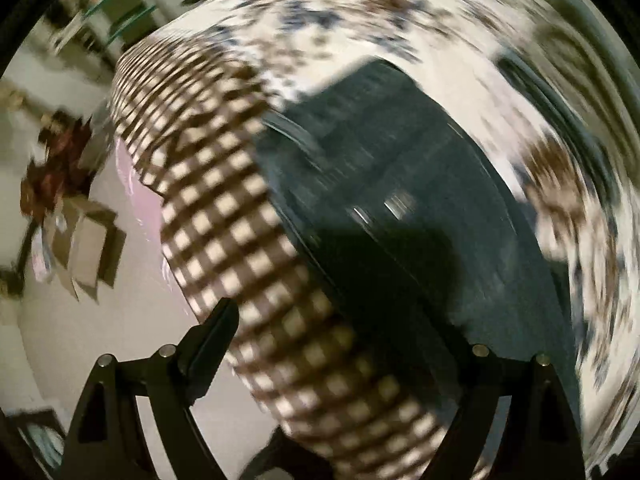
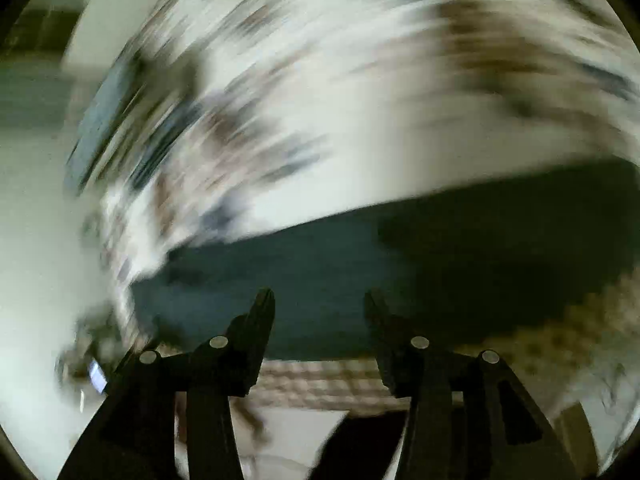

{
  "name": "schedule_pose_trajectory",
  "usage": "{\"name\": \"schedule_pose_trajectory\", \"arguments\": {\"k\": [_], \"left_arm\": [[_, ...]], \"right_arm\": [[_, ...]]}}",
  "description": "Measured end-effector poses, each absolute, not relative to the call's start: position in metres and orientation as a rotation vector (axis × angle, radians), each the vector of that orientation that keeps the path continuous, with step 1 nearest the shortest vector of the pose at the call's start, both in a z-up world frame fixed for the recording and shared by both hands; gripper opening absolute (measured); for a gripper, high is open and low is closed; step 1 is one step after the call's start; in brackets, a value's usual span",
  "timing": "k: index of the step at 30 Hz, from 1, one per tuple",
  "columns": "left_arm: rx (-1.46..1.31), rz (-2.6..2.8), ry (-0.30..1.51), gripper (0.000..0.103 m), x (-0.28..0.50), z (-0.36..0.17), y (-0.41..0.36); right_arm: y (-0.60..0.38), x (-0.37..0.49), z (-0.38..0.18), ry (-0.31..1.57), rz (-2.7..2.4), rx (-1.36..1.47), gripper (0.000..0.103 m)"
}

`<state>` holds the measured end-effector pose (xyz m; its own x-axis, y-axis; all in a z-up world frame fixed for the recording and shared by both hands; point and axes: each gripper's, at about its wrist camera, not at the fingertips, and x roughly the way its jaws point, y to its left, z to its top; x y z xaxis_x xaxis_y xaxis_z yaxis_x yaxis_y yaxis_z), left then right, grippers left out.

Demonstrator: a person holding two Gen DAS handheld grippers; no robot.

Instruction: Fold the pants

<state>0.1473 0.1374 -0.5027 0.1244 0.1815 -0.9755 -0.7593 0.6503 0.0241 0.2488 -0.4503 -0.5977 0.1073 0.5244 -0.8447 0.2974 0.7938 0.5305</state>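
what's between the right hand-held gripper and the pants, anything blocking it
Nothing visible. The right hand-held gripper stands open directly over the dark pants, which lie flat on the floral bedspread. Only open air separates its fingers from the cloth. The picture is blurred, so fine detail is unclear.

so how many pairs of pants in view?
1: dark pants lying on the floral bedcover, beside its checked border; the right wrist view shows the same pair. Blur could hide more.

The left gripper [image 1: 352,320] points steeply down, its jaws spread wide with nothing clamped. The right gripper [image 2: 320,304] stands partly open, empty.
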Motion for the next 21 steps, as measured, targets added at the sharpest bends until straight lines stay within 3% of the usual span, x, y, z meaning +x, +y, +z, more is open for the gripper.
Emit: {"name": "schedule_pose_trajectory", "arguments": {"k": [6, 7, 8, 16, 17, 19, 21], "left_arm": [[-0.809, 0.790, 1.204, 0.086, 0.150, -0.534, 0.199], [-0.843, 0.777, 1.184, 0.071, 0.151, -0.541, 0.204], [-0.872, 0.749, 1.160, 0.035, 0.151, -0.545, 0.206], [-0.788, 0.637, 1.139, 0.019, 0.136, -0.538, 0.201], [-0.796, 0.632, 1.141, 0.018, 0.135, -0.538, 0.204], [-0.802, 0.625, 1.142, 0.018, 0.134, -0.536, 0.207], [-0.800, 0.616, 1.150, 0.018, 0.135, -0.535, 0.209]], "right_arm": [[-0.254, 0.353, -0.636, 1.619, 0.532, 0.499, 0.049], [-0.231, 0.367, -0.644, 1.635, 0.552, 0.455, 0.049], [-0.213, 0.378, -0.652, 1.664, 0.567, 0.422, 0.049], [-0.156, 0.422, -0.712, 1.850, 0.460, 0.560, 0.049], [-0.151, 0.424, -0.721, 1.856, 0.447, 0.585, 0.039], [-0.154, 0.428, -0.725, 1.818, 0.431, 0.657, 0.003], [-0.158, 0.432, -0.719, 1.779, 0.395, 0.663, 0.002]]}}
